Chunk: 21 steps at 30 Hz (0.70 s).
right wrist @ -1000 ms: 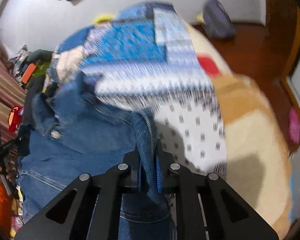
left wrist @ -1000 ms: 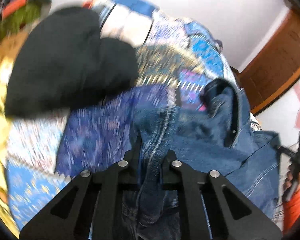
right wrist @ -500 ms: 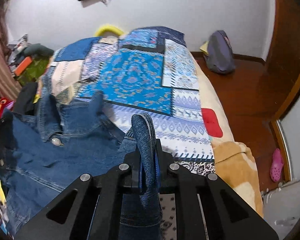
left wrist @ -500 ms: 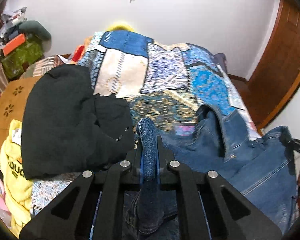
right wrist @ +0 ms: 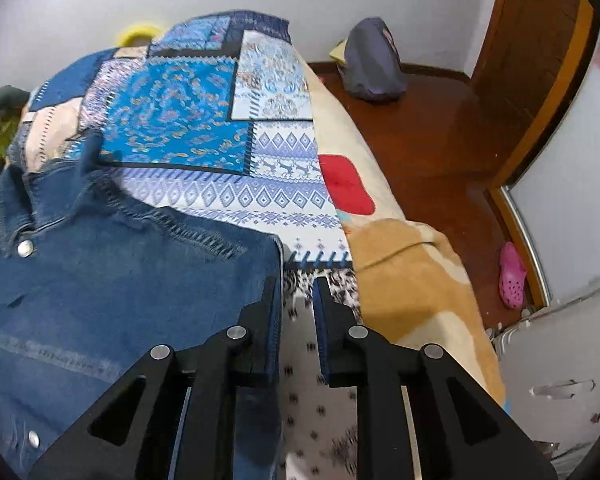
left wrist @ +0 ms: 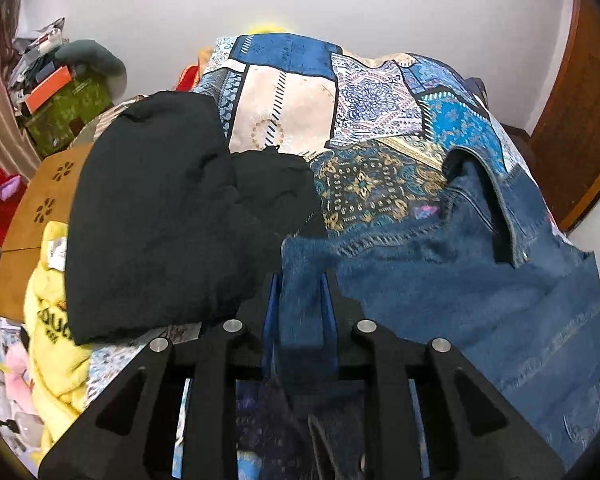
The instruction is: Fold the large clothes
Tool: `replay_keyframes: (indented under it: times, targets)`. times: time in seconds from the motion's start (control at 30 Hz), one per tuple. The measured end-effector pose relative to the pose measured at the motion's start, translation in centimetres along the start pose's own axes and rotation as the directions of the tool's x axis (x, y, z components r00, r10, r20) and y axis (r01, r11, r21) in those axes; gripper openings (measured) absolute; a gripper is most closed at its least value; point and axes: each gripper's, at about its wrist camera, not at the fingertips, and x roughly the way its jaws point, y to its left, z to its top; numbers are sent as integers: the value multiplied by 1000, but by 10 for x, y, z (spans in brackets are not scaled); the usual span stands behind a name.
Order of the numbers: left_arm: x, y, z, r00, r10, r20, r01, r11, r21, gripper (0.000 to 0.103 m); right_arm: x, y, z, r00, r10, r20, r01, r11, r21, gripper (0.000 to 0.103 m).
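A blue denim jacket point(left wrist: 480, 288) lies spread on the patchwork bedspread point(left wrist: 364, 92). It also shows in the right wrist view point(right wrist: 112, 288), collar at the far left. My left gripper point(left wrist: 299, 280) has its jaws parted, with a corner of the denim lying loose between them. My right gripper point(right wrist: 296, 284) is open and empty, just right of the jacket's edge, with the bedspread point(right wrist: 204, 120) showing between its fingers.
A black garment point(left wrist: 168, 216) lies left of the jacket, over a yellow one point(left wrist: 52, 320). A wooden board point(left wrist: 40, 208) and clutter stand at the left. Right of the bed are a wooden floor point(right wrist: 428, 128), a grey bag point(right wrist: 374, 62) and a pink shoe point(right wrist: 512, 274).
Both grippers were shut on folds of denim. Both have opened, and the jacket has dropped flat onto the bed.
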Motion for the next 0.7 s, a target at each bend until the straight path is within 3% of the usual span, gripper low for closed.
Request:
replay_keyframes:
  times: [0.1,0.23,0.33,0.4,0.47,0.6,0.7]
  targets:
    - [-21,1,-8,1000,-11,12,11,1000,1,41,-36,3,-11,999,-1,55,3,999,-36,15]
    - [-60,0,-23,998,-21,53,21,1000,9,47,-89,13,-26,991,18,133,-7,996,-90,16]
    - [-94,-1,-36,996,-60,67,59,998,12,54,-125,20,-37,981,37,191,-13,992,-124,36]
    - [-115,-3,-46,993,-85,78,84,996,18,58,-149,25,-49,968,40,248,-6,990,-138,67]
    - [-133,-4,-57,991,-100,84,98,995,27,64,-170,29,-61,953,50,297,-4,988,-152,81]
    - [-157,-7,-86,990,-120,70,117,992,49,82,-190,34,-83,943,94,318,-37,983,-182,84]
    - [-164,-11,-114,992,-124,36,121,989,79,83,-190,39,-102,947,127,294,-62,974,-220,84]
